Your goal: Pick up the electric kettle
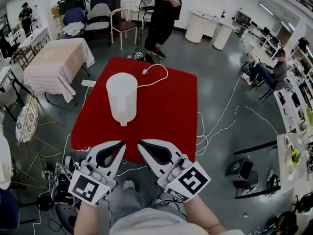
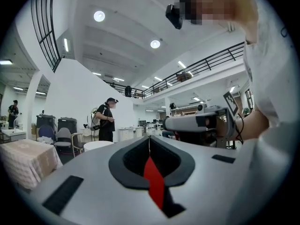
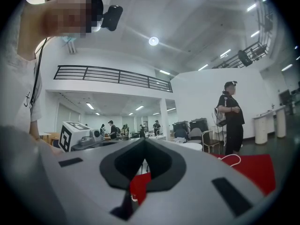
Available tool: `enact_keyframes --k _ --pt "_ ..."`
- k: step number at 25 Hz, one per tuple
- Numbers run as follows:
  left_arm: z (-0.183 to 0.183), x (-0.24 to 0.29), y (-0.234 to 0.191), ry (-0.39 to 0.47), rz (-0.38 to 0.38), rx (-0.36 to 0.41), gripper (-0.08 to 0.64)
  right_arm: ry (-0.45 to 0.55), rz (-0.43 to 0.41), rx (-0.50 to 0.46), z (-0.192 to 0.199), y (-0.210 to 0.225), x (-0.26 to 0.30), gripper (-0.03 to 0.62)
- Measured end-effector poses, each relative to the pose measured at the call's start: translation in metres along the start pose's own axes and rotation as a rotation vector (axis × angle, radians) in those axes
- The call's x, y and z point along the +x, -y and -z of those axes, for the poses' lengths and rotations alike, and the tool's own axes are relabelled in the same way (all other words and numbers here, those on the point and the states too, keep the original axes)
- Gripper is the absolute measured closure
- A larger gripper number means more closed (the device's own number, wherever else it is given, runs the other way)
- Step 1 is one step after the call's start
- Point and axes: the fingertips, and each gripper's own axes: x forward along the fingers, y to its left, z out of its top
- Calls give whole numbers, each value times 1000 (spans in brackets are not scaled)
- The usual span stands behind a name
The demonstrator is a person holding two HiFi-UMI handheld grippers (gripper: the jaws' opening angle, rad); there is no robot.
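A white electric kettle [image 1: 122, 98] stands upright on the red table [image 1: 171, 111], left of its middle. Its white cord [image 1: 155, 77] loops toward the far edge and ends in a plug [image 1: 145, 72]. My left gripper [image 1: 121, 144] and right gripper [image 1: 141, 143] hover side by side over the table's near edge, short of the kettle, both shut and empty. In the left gripper view, the left gripper [image 2: 149, 137] shows only the kettle's top [image 2: 96, 145] past its jaws. The right gripper [image 3: 143, 139] has the kettle [image 3: 188, 146] and cord [image 3: 229, 159] off to its right.
A person [image 1: 164, 13] stands past the table's far edge. A table with a cream cloth [image 1: 56, 62] and chairs [image 1: 98, 18] are at the left. Loose cables [image 1: 220, 121] run over the floor on the right, and a seated person [image 1: 269, 72] is farther right.
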Motion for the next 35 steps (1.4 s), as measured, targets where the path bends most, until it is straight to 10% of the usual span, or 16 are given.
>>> enact_keyframes --k 16,35 --pt "63 46 -103 -77 187 -27 548 -53 138 13 30 58 73 586" --pt "146 89 -111 -194 408 -17 463 -151 269 56 71 85 78 586"
